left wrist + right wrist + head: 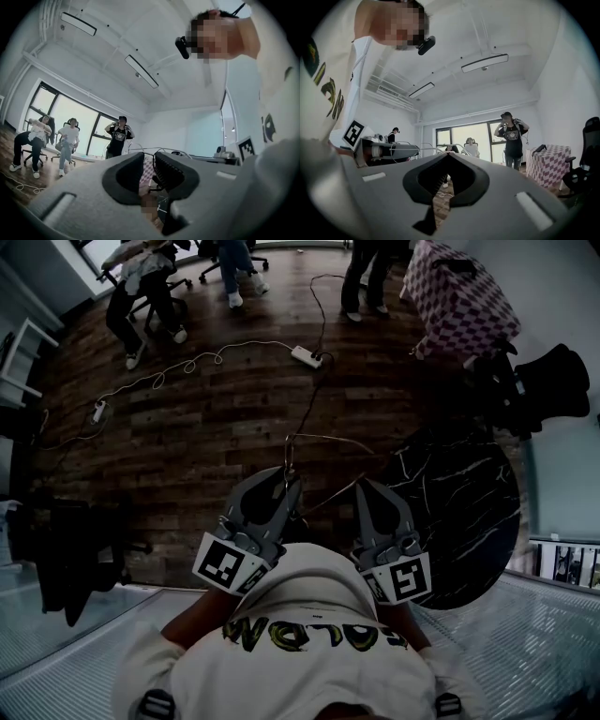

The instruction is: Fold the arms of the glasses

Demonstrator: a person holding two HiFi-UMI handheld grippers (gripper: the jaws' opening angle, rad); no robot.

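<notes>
Thin wire-frame glasses [323, 442] hang in the air in front of my chest, over the wooden floor. My left gripper [292, 474] points up and away from me, shut on the frame; the wire loops rise from its tips [150, 151]. My right gripper [360, 484] sits beside it, its jaws closed at the tip where one thin glasses arm [333, 495] ends. In the right gripper view the wire [433, 148] crosses just past the shut tips [447, 154]. The lenses are too faint to make out.
A round black marble table [459, 512] stands right of the grippers. A checkered box [459, 296] and a black office chair [553, 381] lie beyond it. Cables and a power strip [307, 356] cross the floor. People sit and stand at the far side.
</notes>
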